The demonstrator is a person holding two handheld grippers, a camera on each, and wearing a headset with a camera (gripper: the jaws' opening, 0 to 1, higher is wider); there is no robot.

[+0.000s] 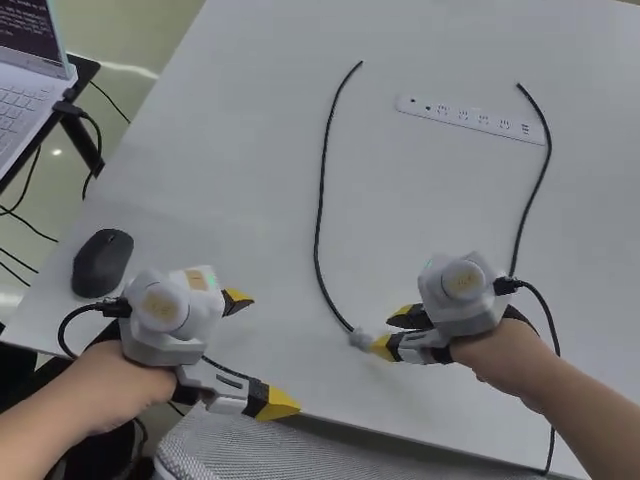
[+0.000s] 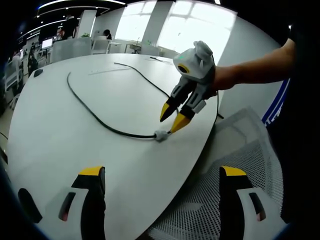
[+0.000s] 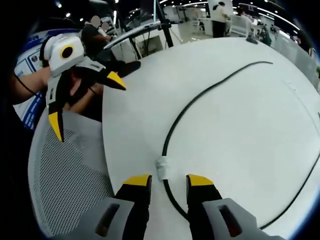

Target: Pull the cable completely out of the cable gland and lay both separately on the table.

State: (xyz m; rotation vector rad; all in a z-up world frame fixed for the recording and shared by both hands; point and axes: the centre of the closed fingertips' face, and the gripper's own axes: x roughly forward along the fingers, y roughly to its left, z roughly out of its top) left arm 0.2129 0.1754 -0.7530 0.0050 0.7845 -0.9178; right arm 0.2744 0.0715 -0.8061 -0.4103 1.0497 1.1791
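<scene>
Two tools work at the near edge of the white surface [image 1: 250, 150]. The left tool [image 1: 258, 350] hangs just past that edge, above a grey mesh chair seat [image 3: 65, 175], with its jaws spread wide and nothing between them. The right tool [image 3: 168, 181] is low over the surface, its jaws parted only narrowly, one on each side of the black cable [image 3: 200, 97] just behind the pale cable gland [image 3: 163, 167]. I cannot tell whether the tips touch either. The cable gland lies on the surface near the edge, still threaded on the cable, which runs out of it on both sides and curves away, passing left of a white power strip [image 1: 470, 118]. A dark mouse [image 1: 102, 262] lies well off to the left.
</scene>
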